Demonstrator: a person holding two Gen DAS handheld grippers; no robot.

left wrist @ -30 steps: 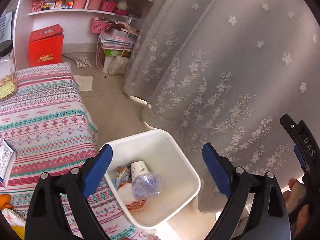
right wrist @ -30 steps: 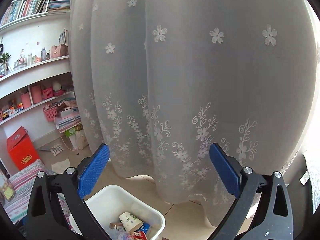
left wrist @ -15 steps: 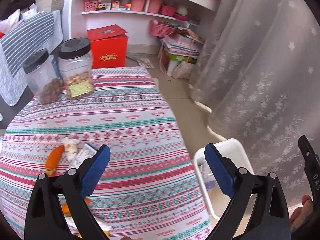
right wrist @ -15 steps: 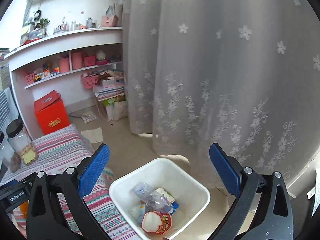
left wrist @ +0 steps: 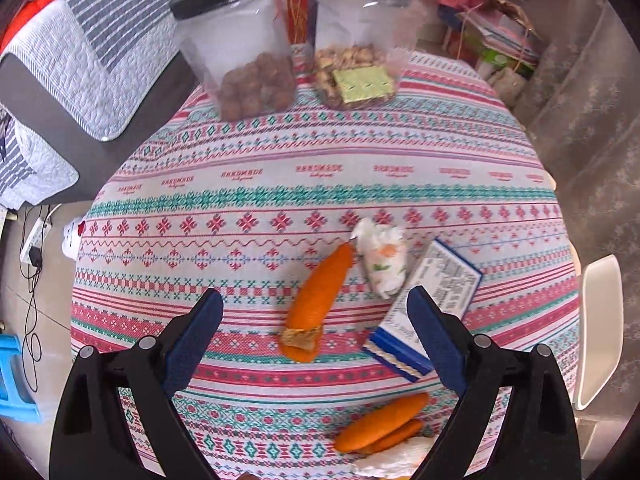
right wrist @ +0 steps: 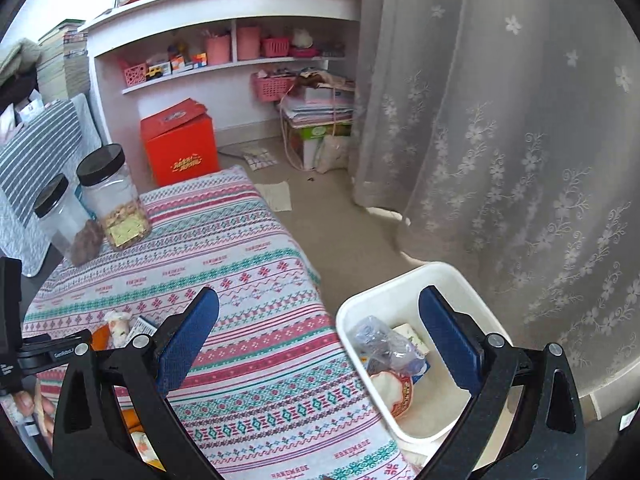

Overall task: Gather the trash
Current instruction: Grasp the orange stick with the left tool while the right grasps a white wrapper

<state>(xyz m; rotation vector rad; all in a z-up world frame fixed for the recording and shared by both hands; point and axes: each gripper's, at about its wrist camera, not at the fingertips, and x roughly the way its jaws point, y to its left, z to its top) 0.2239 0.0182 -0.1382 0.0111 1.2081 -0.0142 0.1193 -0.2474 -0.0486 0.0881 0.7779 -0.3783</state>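
Note:
My left gripper [left wrist: 316,332] is open and empty above the patterned tablecloth [left wrist: 280,184]. Below it lie an orange peel strip [left wrist: 320,292], a crumpled tissue [left wrist: 382,256] and a blue-and-white carton [left wrist: 428,308]. More orange peel [left wrist: 380,424] and a tissue lie near the front edge. My right gripper [right wrist: 320,336] is open and empty, above the table edge and the white trash bin [right wrist: 472,288]. The bin holds a crushed plastic bottle [right wrist: 384,344] and wrappers.
Two clear jars with black lids [left wrist: 240,40] [left wrist: 360,36] stand at the table's far side. A grey striped cushion [left wrist: 80,40] lies left. A red box [right wrist: 180,144], shelves and a lace curtain [right wrist: 500,120] stand beyond. The bin's rim shows in the left wrist view [left wrist: 600,336].
My left gripper has swung from the bin over the table and now looks down on the trash there. My right gripper has tilted down and left, with the bin now under it.

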